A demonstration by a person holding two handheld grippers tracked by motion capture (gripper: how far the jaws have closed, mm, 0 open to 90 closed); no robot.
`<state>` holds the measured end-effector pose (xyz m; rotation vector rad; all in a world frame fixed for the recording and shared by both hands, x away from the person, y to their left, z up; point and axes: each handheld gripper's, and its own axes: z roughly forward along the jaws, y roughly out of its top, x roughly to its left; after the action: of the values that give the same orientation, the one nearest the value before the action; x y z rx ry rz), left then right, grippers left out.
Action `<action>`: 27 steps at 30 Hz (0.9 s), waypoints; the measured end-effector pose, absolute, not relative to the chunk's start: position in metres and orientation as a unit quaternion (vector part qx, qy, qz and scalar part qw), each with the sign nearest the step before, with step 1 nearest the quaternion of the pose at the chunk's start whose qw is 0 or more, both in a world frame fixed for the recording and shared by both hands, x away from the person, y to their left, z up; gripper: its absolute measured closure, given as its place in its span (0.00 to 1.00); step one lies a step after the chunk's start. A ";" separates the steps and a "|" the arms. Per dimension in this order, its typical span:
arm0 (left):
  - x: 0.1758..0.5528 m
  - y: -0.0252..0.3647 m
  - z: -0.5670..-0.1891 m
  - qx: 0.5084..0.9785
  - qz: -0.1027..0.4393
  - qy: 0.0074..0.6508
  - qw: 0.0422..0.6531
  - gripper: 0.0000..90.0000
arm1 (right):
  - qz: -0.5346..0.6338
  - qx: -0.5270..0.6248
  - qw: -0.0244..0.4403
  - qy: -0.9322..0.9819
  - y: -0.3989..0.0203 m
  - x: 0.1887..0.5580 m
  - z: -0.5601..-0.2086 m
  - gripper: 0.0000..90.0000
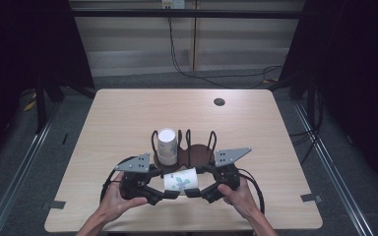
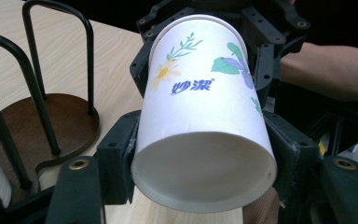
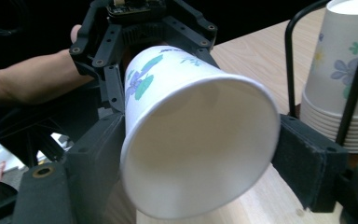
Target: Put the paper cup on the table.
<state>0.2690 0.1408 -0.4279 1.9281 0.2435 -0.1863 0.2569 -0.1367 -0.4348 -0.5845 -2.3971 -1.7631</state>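
While held sideways, paper cup (image 2: 200, 126) reads 妙潔, blue print, floral pattern.

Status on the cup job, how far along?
Done: a stack of cups stands upside down in the wire rack. In hand: one paper cup lies sideways between both grippers, left gripper at its base, right gripper at its rim. Left: getting that cup into the rack.

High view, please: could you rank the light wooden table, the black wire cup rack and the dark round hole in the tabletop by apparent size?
1. Light wooden table
2. Black wire cup rack
3. Dark round hole
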 end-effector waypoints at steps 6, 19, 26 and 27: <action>0.270 0.142 -0.428 0.815 -0.085 0.102 0.564 0.40 | -0.594 -0.190 0.063 -0.779 -0.139 0.258 -0.435 0.27; 0.273 0.141 -0.431 0.813 -0.100 0.106 0.563 0.40 | -0.596 -0.182 0.069 -0.779 -0.143 0.260 -0.434 0.32; 0.274 0.140 -0.431 0.813 -0.096 0.112 0.563 0.38 | -0.594 -0.178 0.070 -0.781 -0.144 0.261 -0.434 0.35; 0.275 0.141 -0.431 0.814 -0.097 0.114 0.562 0.37 | -0.593 -0.179 0.070 -0.782 -0.144 0.261 -0.434 0.35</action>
<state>0.2747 0.1408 -0.4311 1.9163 0.2685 -0.2275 0.2612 -0.1443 -0.4344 -0.5378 -2.3532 -1.7833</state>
